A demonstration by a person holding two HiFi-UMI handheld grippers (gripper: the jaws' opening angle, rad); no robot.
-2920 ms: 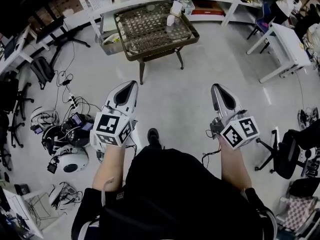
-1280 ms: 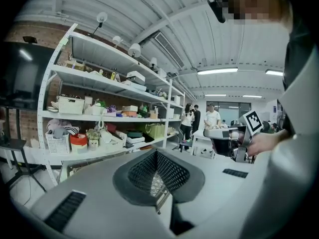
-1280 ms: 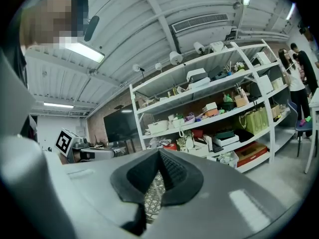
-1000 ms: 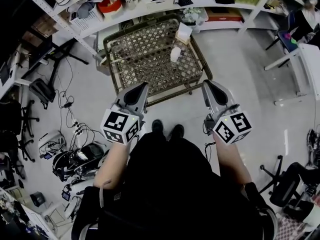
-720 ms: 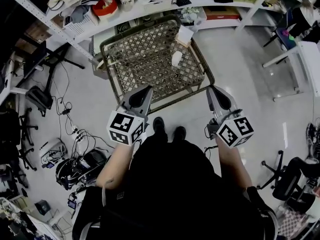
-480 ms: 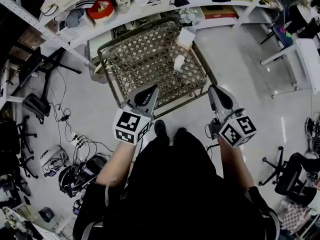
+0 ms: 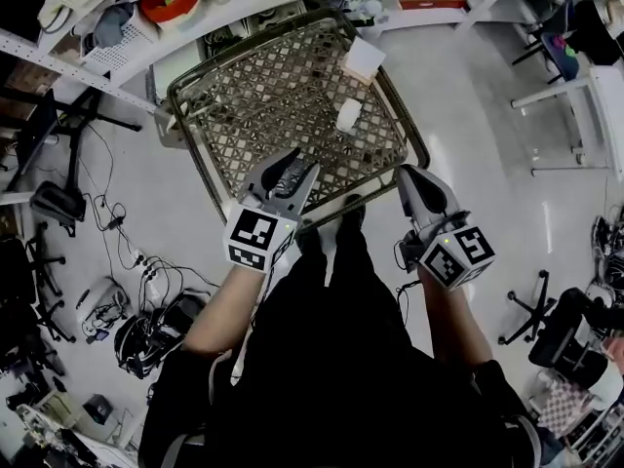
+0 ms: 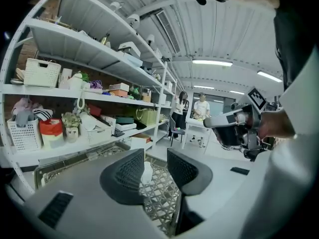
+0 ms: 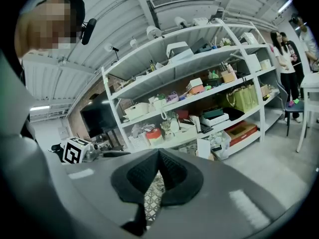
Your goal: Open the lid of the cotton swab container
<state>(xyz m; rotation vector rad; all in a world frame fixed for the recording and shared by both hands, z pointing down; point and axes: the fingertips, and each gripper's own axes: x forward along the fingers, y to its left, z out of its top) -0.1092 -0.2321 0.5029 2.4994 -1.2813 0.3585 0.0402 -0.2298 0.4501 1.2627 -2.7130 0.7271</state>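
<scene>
Lattice table (image 7: 198, 160) holds the cotton swab container (image 7: 347, 115), so your empty left gripper (image 7: 292, 169) is opening for it; your right gripper (image 7: 409, 175) is shut.

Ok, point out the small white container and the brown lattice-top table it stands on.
small white container (image 7: 347, 115), head view, middle of its body.
brown lattice-top table (image 7: 263, 96), head view, bare part of the lattice top.

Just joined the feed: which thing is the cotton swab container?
Find the lattice-top table before the white shelves. The cotton swab container is the small white tub standing mid-table, nearer than the squarish white box at its far edge.
</scene>
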